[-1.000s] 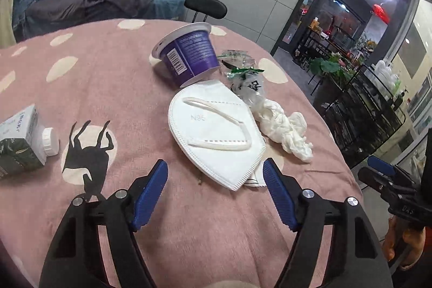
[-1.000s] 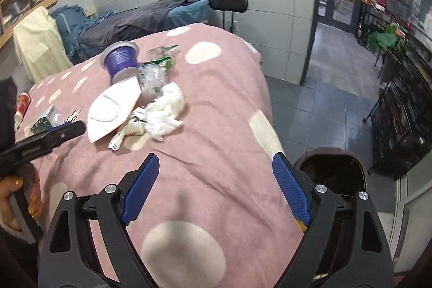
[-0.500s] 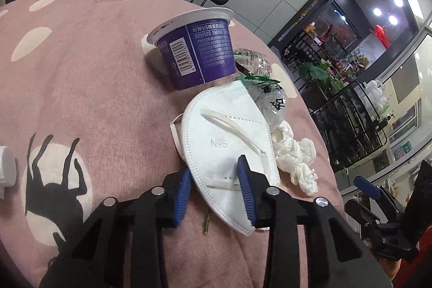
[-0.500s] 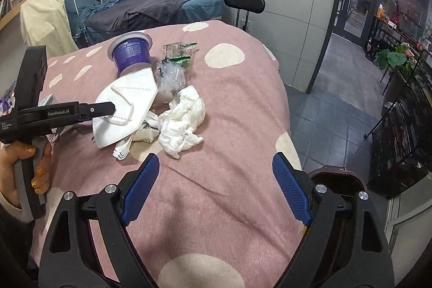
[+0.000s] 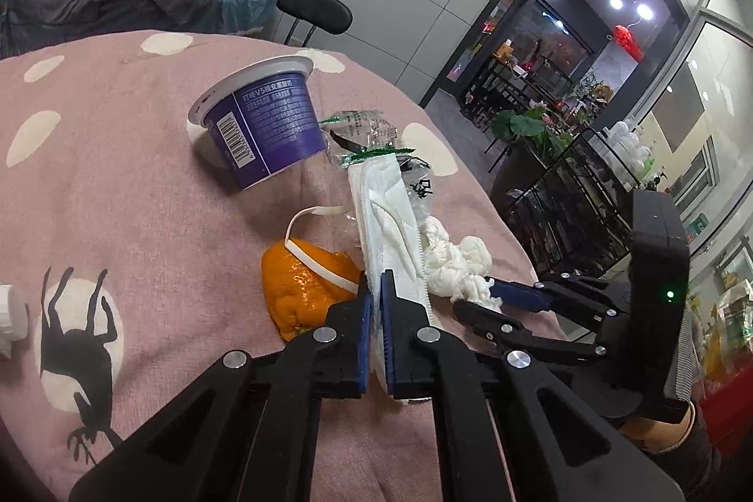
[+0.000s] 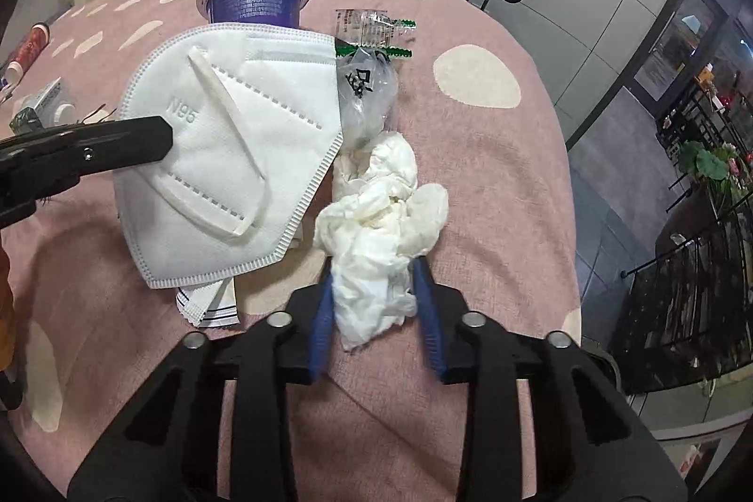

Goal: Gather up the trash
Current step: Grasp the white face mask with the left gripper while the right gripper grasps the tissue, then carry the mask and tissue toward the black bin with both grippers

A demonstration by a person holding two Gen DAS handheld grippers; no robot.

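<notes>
Now the counter [image 6: 494, 182] carries the litter: the left hand-held gripper [image 5: 375, 290] is clamped on the upright mask [image 5: 390, 215] at mid-frame, while the right hand-held gripper [image 6: 376, 295], just closing, pinches the tissue [image 6: 381, 219] straight ahead.

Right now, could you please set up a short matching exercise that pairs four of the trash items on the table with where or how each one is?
Things:
1. N95 mask
2. crumpled tissue
3. purple cup
4. orange peel

States:
a. lying on the cloth, a white strap across it
b. between the right gripper's blue pads
c. pinched on edge by the left gripper
d. tipped on its side

Pairs: 1-c, 2-b, 3-d, 4-a
</notes>
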